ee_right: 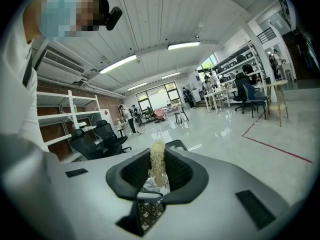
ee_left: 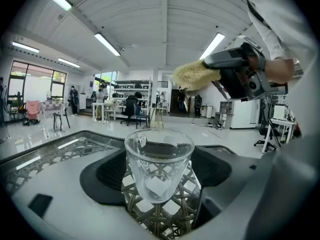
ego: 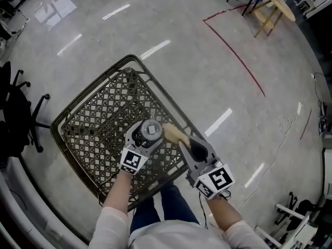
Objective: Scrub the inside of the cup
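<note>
A clear glass cup (ego: 150, 130) stands upright between the jaws of my left gripper (ego: 146, 134), which is shut on it just above the dark lattice table (ego: 93, 119). In the left gripper view the cup (ee_left: 158, 159) is empty and held at its sides by my left gripper (ee_left: 159, 186). My right gripper (ego: 182, 140) is shut on a yellowish fibrous sponge (ego: 173, 132), which hangs just right of the cup's rim and slightly higher. That sponge (ee_left: 192, 75) shows outside the cup, up and to the right. In the right gripper view the sponge (ee_right: 158, 160) is pinched in my right gripper (ee_right: 157, 174).
The lattice table has a raised rim (ego: 136, 61). A black office chair (ego: 18, 113) stands left of it. A red tape line (ego: 236, 53) crosses the shiny floor, a wooden stool (ego: 272, 9) stands far right, and cables (ego: 288, 123) lie to the right.
</note>
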### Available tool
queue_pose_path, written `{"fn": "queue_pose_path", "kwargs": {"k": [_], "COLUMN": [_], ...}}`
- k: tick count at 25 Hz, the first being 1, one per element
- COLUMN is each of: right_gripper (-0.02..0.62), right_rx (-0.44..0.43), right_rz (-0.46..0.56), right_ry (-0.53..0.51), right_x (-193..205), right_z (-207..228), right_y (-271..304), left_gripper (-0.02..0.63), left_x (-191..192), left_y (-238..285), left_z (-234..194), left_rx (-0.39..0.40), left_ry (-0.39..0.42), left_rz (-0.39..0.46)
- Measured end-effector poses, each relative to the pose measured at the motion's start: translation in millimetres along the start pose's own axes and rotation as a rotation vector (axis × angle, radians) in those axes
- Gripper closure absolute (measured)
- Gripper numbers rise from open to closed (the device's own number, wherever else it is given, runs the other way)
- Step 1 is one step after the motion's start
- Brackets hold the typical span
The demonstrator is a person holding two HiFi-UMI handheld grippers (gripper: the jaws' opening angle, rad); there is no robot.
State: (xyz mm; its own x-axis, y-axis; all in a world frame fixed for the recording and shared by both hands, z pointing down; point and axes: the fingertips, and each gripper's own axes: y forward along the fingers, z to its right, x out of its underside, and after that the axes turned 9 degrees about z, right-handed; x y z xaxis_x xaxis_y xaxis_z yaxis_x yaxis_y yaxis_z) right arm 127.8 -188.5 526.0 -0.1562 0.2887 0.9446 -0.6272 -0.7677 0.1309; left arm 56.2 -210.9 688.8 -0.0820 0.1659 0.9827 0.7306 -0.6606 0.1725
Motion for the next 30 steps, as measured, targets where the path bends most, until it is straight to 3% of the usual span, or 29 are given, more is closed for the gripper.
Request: {"fn": "queue_pose_path", "kwargs": {"k": [14,30], "right_gripper": [0.506,0.506], "right_rx": [0.014,0.019], "right_rz": [-0.036,-0.040], "right_ry": [0.015,0.009], "right_x": [21,21], "right_z": [16,16], "right_y": [-2,-5], "left_gripper": [0.222,0.222], "left_x": [13,12], "left_y": [24,28], "left_z": [-4,-5], "left_rx": [-0.020,-0.015], "left_ry": [0.036,0.017], "left_rz": [-0.003,-0.011]}}
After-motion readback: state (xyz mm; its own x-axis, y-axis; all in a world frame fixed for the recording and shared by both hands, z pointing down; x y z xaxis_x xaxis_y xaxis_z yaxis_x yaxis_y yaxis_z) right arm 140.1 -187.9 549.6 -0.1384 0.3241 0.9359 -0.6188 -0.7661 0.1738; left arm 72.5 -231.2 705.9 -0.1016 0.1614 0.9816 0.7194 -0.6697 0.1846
